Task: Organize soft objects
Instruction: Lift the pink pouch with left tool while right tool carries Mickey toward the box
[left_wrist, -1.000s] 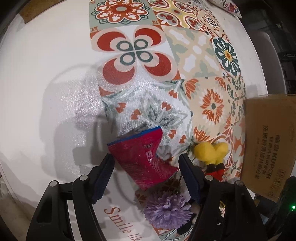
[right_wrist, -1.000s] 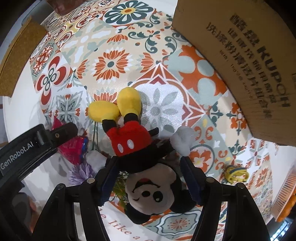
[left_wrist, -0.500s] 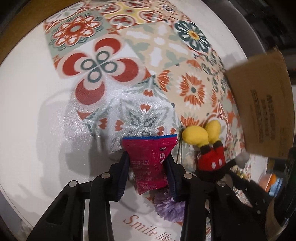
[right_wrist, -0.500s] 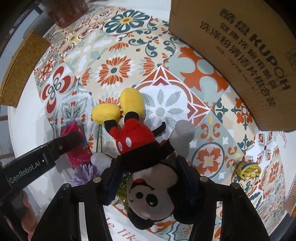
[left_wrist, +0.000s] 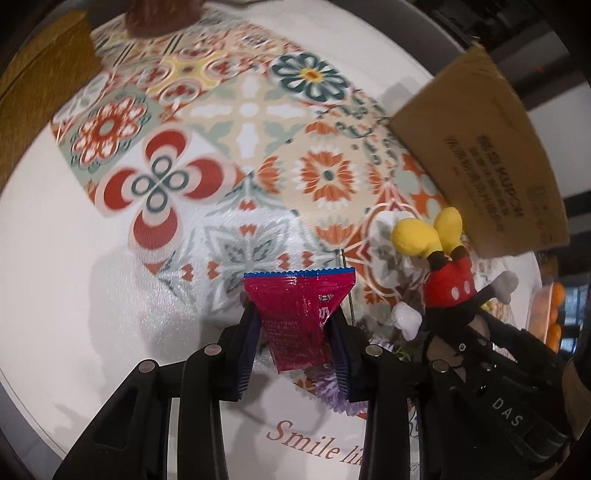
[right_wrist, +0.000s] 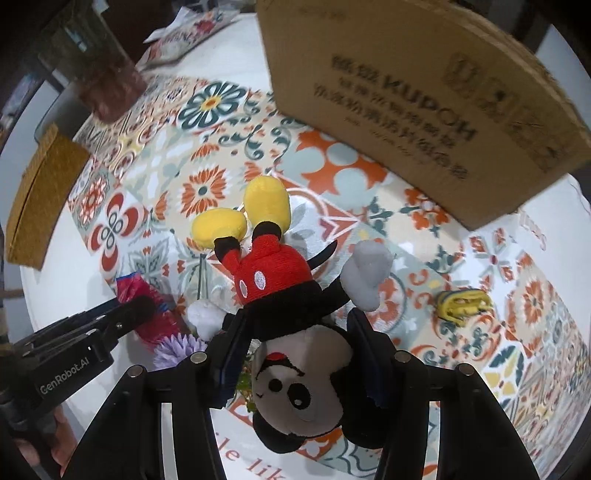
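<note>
Both pick-ups look done: left gripper (left_wrist: 295, 321) fingers pinch the red packet (left_wrist: 299, 314), right gripper (right_wrist: 299, 347) fingers squeeze the mouse doll (right_wrist: 291, 332), both near the cardboard box (right_wrist: 406, 92), probably their next destination

Red packet (left_wrist: 298, 314) pinched upright, mouse plush (right_wrist: 291, 321) upside-down

A round white surface (left_wrist: 55, 258) wears a shiny cloth with bright flower tiles (right_wrist: 207, 184). On the far side of that cloth stands a big brown cardboard box (right_wrist: 424, 92) with dark letters on its side. At the cloth's left edge lies a flat yellow-brown woven mat (right_wrist: 40, 199). Behind the cloth's far left corner sits a blurry dark brown pot (right_wrist: 107, 81). Some orange fruits (left_wrist: 552, 314) show past the box.
</note>
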